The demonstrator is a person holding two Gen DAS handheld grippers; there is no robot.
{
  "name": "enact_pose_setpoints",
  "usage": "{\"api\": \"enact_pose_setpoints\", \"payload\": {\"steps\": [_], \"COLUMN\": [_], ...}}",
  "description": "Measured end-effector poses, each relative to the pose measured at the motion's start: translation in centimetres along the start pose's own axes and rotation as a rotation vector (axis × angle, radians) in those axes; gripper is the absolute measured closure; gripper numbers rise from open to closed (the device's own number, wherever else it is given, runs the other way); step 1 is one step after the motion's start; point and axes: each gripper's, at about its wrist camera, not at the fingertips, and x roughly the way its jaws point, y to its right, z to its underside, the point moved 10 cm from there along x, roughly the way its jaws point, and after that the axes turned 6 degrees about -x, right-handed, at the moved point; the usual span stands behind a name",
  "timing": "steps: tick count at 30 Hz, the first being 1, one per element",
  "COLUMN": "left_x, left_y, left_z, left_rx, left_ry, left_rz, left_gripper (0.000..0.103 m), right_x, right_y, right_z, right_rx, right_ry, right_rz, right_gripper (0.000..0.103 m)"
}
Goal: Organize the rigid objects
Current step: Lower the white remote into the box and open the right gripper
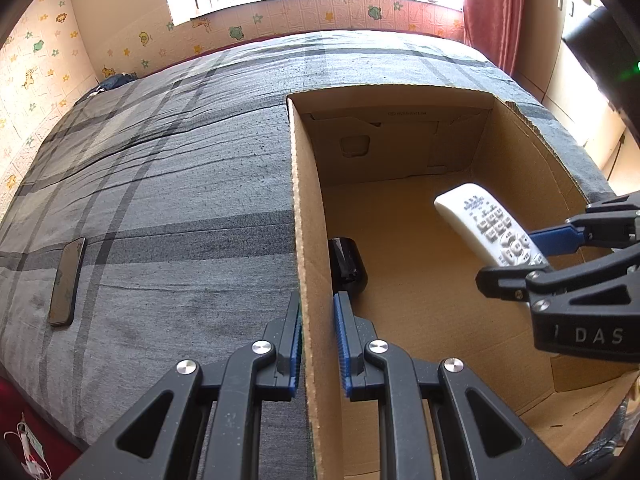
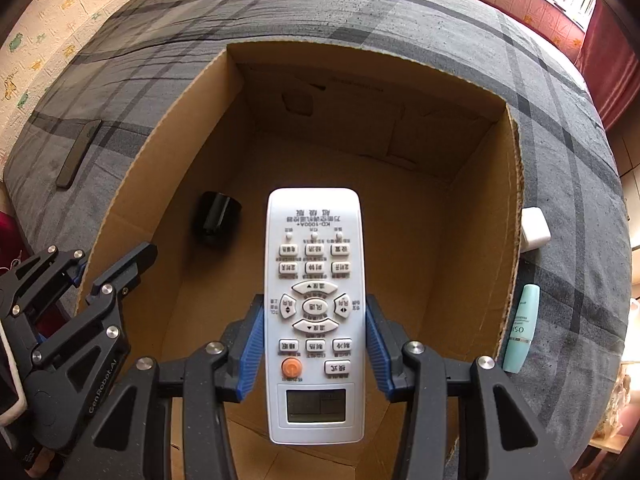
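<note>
- A big brown box (image 2: 514, 184) sits open on a bed (image 1: 160, 200) with a grey checked sheet.
- The left gripper (image 1: 318, 344) is at the box's left wall. One of its fingers (image 1: 294, 344) is outside the wall and the other is inside. The fingers are clamped on the wall's top edge.
- The right gripper (image 2: 316, 348) is over the open box and points down into it.
- Its blue fingers (image 2: 252, 352) are clamped on the two long sides of a white remote (image 2: 316, 312).
- The remote is held above the box floor, near the middle of the box. Its buttons face up. It has an orange button and a small screen at the end close to the gripper.
- In the left wrist view the remote (image 1: 488, 226) is on the right side of the box, tilted, with its far end free in the air.
- A black cup (image 2: 218, 216) lies on its side on the box floor, close to the box's left wall.
- A dark phone (image 1: 66, 284) lies flat on the bed, well to the left of the box.
- A white block (image 2: 534, 228) lies on the bed, just outside the box's right wall.
- A pale green tube (image 2: 522, 328) lies on the bed by the box's right wall too, closer to the right gripper than the block.
- Past the box, behind the bed, there is a wall with little animal stickers, a bright window and a red curtain (image 1: 494, 12).
</note>
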Motion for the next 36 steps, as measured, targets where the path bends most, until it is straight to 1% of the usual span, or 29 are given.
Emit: {"api": "enact_pose_setpoints", "payload": {"steps": [6,9,11,15,24,27,30,32,34,36], "left_x": [0.0,0.0,0.1,0.2,0.2,0.2,0.3,0.3,0.3,0.3], "left_y": [0.0,0.0,0.0,0.1,0.0,-0.1,0.0,0.0,0.0,0.0], "left_z": [0.0,0.0,0.0,0.0,0.0,0.0,0.0,0.0,0.0,0.0], "left_rx": [0.001,0.002,0.001,0.005,0.003,0.004,0.006,0.005,0.002,0.004], "left_ry": [-0.001,-0.001,-0.001,-0.003,-0.003,-0.004,-0.005,-0.005,-0.006,-0.005], "left_rz": [-0.002,-0.003,-0.002,-0.006,-0.005,-0.005,-0.007,-0.007,-0.006,-0.007], "left_gripper": [0.086,0.086,0.086,0.086,0.086,0.086,0.086,0.086,0.086,0.086], "right_x": [1.8,2.9,3.3,3.4,3.8,3.8,3.4,3.1,2.8,2.6], "right_y": [-0.8,-1.4,-1.7,-1.5,-1.6,-1.7,-1.6,-1.5,-1.5,-1.7], "right_z": [1.4,2.4,2.8,2.9,3.1,2.1,1.7,1.5,1.2,1.1], "right_rx": [-0.041,-0.049,-0.051,-0.045,-0.078,-0.081,-0.087,-0.096,-0.108,-0.114], "right_ry": [-0.075,-0.119,-0.132,-0.135,-0.153,-0.142,-0.119,-0.107,-0.089,-0.081], "right_rz": [0.026,0.010,0.001,-0.007,-0.012,-0.011,0.004,0.032,0.057,0.055], "right_gripper": [0.054,0.053,0.053,0.053,0.053,0.052,0.042,0.035,0.023,0.021]}}
